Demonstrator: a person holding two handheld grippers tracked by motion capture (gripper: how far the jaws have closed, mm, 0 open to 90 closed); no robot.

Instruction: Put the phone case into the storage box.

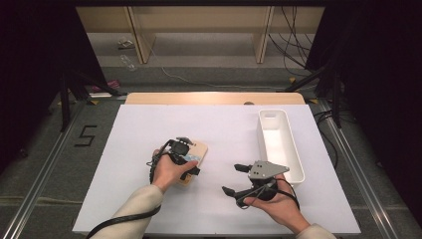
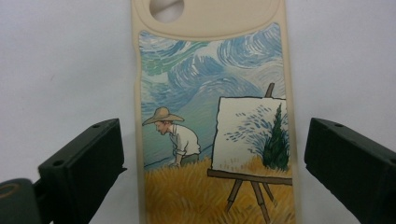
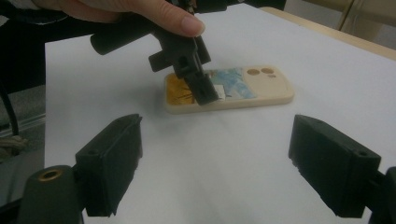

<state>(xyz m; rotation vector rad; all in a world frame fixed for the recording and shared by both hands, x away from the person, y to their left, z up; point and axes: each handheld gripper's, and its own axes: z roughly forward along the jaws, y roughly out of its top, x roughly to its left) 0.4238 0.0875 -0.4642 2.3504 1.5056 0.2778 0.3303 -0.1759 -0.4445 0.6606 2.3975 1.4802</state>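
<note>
High view: left tool (image 1: 185,155) wide open, straddling phone case (image 1: 197,151); right tool (image 1: 234,178) open, empty, angled left.

Lab: rig frame (image 1: 64,99), floor cables (image 1: 293,50)

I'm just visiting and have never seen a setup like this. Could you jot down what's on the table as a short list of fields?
Surface: white table top
Main item: phone case, cream rim, painted scene of a painter at an easel, lying flat
Container: white bin, long, looks empty, at the table's right
Left tongs: open, hovering over the phone case, jaws either side of it
Right tongs: open, holding nothing, pointed toward the case
Person: two hands, one on each tool
</note>
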